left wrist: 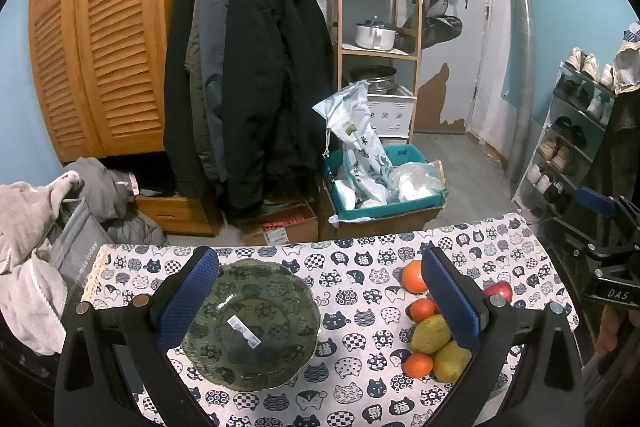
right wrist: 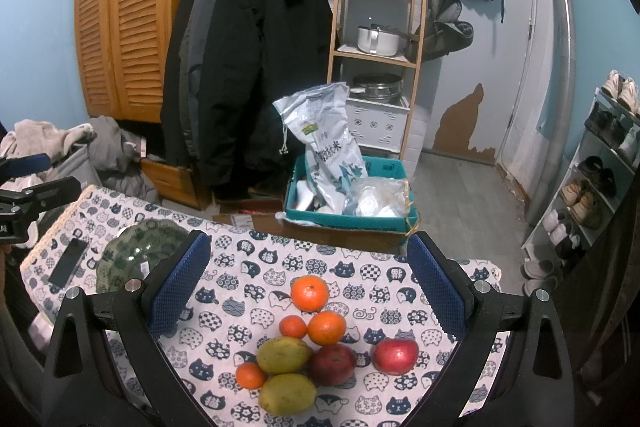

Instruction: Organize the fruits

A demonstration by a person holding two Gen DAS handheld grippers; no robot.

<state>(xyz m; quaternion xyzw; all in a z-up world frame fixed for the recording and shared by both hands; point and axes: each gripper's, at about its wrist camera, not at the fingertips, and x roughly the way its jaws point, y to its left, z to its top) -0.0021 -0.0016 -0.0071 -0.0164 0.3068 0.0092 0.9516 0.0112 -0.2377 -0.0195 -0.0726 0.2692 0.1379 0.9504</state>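
A green glass plate (left wrist: pixel 252 327) with a white sticker lies on the cat-print tablecloth (left wrist: pixel 352 283), below my open left gripper (left wrist: pixel 318 301), which holds nothing. To its right lies the fruit pile: oranges (left wrist: pixel 414 277), yellow-green mangoes (left wrist: pixel 430 334) and a red apple (left wrist: pixel 499 291). In the right wrist view my open, empty right gripper (right wrist: pixel 308 287) hovers over that pile: several oranges (right wrist: pixel 309 292), two mangoes (right wrist: pixel 283 355) and two red apples (right wrist: pixel 396 355). The plate (right wrist: pixel 136 247) sits at the left there.
A black phone (right wrist: pixel 69 263) lies left of the plate. Beyond the table's far edge stand a teal box with bags (right wrist: pixel 352 203), hanging coats (right wrist: pixel 244 59) and a wooden shelf (right wrist: pixel 376 27). A shoe rack (right wrist: pixel 596 187) is at the right, and piled clothes (left wrist: pixel 36 227) at the left.
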